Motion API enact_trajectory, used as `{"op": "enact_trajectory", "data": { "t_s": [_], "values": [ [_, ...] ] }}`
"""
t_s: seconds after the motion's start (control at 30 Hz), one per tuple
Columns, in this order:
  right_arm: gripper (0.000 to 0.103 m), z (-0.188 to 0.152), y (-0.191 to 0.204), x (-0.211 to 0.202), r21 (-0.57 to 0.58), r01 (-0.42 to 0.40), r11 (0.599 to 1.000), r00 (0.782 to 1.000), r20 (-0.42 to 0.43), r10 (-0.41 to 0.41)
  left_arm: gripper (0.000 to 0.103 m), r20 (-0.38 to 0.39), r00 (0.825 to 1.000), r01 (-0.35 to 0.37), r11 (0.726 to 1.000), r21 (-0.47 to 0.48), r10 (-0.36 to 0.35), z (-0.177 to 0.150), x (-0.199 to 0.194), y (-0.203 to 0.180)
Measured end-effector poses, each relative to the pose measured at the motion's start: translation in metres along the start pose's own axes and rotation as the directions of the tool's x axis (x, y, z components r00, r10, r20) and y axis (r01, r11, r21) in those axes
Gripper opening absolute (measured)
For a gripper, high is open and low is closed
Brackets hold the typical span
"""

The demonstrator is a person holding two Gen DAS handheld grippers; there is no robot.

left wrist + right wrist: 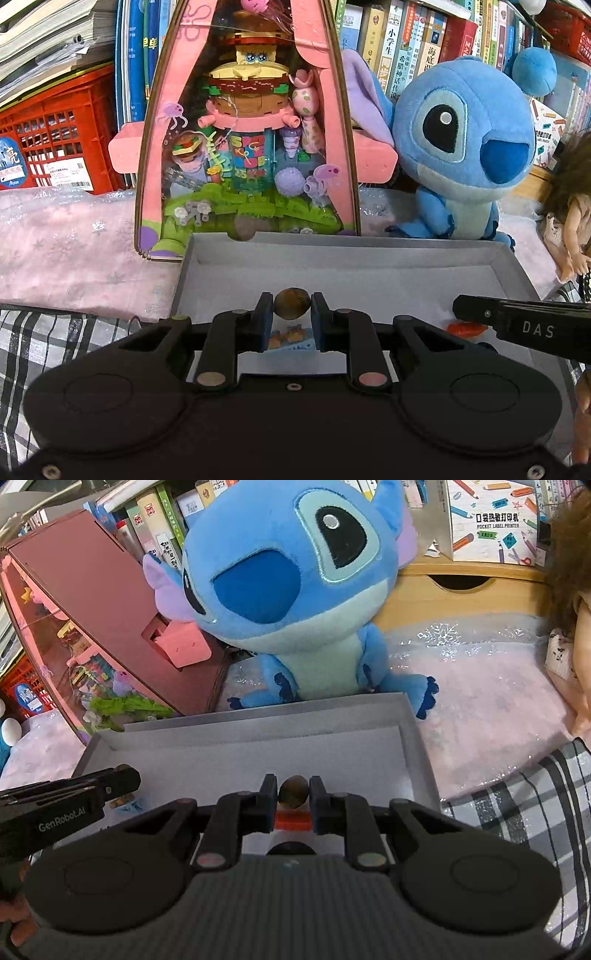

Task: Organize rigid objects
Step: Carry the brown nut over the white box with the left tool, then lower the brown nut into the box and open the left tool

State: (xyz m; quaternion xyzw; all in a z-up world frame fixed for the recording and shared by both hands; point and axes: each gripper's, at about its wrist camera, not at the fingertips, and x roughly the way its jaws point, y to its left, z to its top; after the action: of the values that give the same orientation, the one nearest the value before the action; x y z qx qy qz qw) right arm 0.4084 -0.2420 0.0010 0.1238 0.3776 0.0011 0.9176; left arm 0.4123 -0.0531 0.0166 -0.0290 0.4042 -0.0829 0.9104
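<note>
A shallow grey box (343,254) lies open in front of both grippers; it also shows in the right wrist view (258,731). My left gripper (291,308) is shut on a small brown round shell-like object (291,303) and holds it over the box. My right gripper (293,792) is shut on a similar brown oval object (291,794) over the box. A small orange piece (465,328) lies in the box beside the right gripper's body; an orange-red piece (293,819) shows under the right gripper. A small blue and orange item (290,334) lies under the left gripper.
A pink display case with a brick burger model (247,122) stands behind the box. A blue plush toy (461,147) sits to its right, also in the right wrist view (291,590). A doll (569,221) stands at far right. Books, a red crate (55,136) and a pink cloth (74,243) surround.
</note>
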Motion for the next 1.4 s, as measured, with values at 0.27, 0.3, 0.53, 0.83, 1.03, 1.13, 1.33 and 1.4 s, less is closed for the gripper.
{"op": "enact_trajectory", "data": {
  "t_s": [0.27,0.3,0.53,0.83,1.03,1.13,1.33,1.4],
  "values": [
    [0.022,-0.001,0.002,0.001,-0.014,0.009,1.0,1.0,-0.005,-0.009,0.02,-0.009,1.0,-0.015,1.0,0.018,0.015,-0.003,0.0,-0.003],
    [0.022,-0.001,0.003,0.002,-0.018,0.009,1.0,1.0,-0.007,-0.009,0.02,-0.009,1.0,-0.019,1.0,0.021,0.019,-0.002,0.0,-0.003],
    [0.022,-0.001,0.005,0.006,-0.03,0.015,0.999,1.0,-0.007,-0.016,0.02,-0.01,1.0,-0.027,0.999,0.038,0.027,-0.002,0.002,-0.007],
    [0.023,-0.004,0.009,0.007,-0.047,0.021,0.999,1.0,0.0,-0.021,0.021,-0.011,1.0,-0.025,0.999,0.04,0.025,-0.003,0.004,-0.007],
    [0.025,-0.006,0.011,0.007,-0.056,0.027,0.998,1.0,0.006,-0.027,0.021,-0.009,1.0,-0.025,0.999,0.037,0.025,-0.005,0.005,-0.008],
    [0.026,-0.006,0.012,0.007,-0.059,0.028,0.998,1.0,0.009,-0.027,0.021,-0.009,1.0,-0.023,0.999,0.037,0.023,-0.003,0.005,-0.007],
    [0.027,-0.007,0.012,0.006,-0.065,0.027,0.998,1.0,0.011,-0.027,0.022,-0.007,1.0,-0.023,0.999,0.043,0.023,-0.004,0.005,-0.008],
    [0.029,-0.007,0.012,0.006,-0.065,0.028,0.997,1.0,0.011,-0.027,0.023,-0.004,1.0,-0.023,0.999,0.043,0.023,-0.004,0.003,-0.008]
  ]
}}
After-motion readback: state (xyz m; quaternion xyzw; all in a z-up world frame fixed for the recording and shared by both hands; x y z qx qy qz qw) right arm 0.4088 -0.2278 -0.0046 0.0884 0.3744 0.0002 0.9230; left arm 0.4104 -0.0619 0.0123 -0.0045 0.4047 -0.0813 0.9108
